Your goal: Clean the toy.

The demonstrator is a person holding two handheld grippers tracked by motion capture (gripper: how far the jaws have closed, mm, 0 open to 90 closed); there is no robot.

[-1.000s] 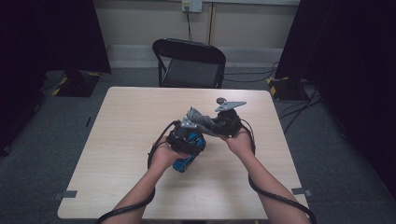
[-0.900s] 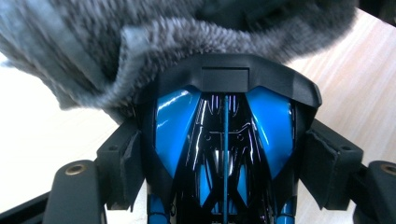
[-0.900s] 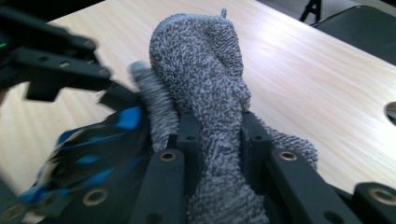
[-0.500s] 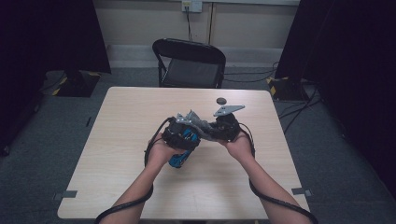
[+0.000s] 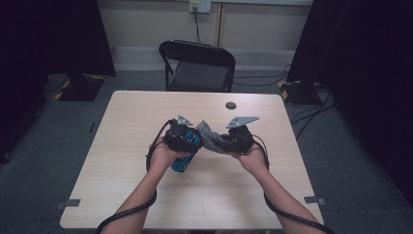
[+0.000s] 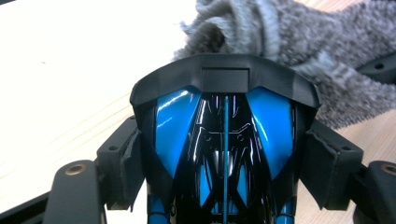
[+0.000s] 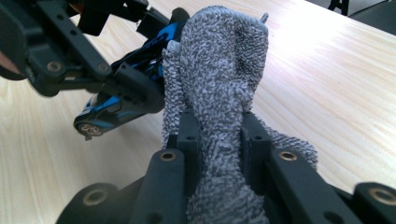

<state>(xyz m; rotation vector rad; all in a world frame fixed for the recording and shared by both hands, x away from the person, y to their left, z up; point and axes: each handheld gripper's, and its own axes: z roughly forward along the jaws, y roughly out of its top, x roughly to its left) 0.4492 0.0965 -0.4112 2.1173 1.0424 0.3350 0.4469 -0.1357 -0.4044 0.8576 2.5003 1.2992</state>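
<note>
Pale wooden table (image 5: 122,161), small dark disc (image 5: 231,105)

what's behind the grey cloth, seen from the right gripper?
The blue toy car, clamped in the left gripper, sits behind the grey cloth. The cloth covers the car's near end; contact can't be confirmed.

Both forearms are bare, with no sleeves. Each hand holds a black gripper: the left gripper (image 5: 181,138) and the right gripper (image 5: 238,139) each carry a grey three-cornered plate at 12 o'clock. Black jaw links show brass-coloured screws. Black cables trail toward 6 o'clock.
</note>
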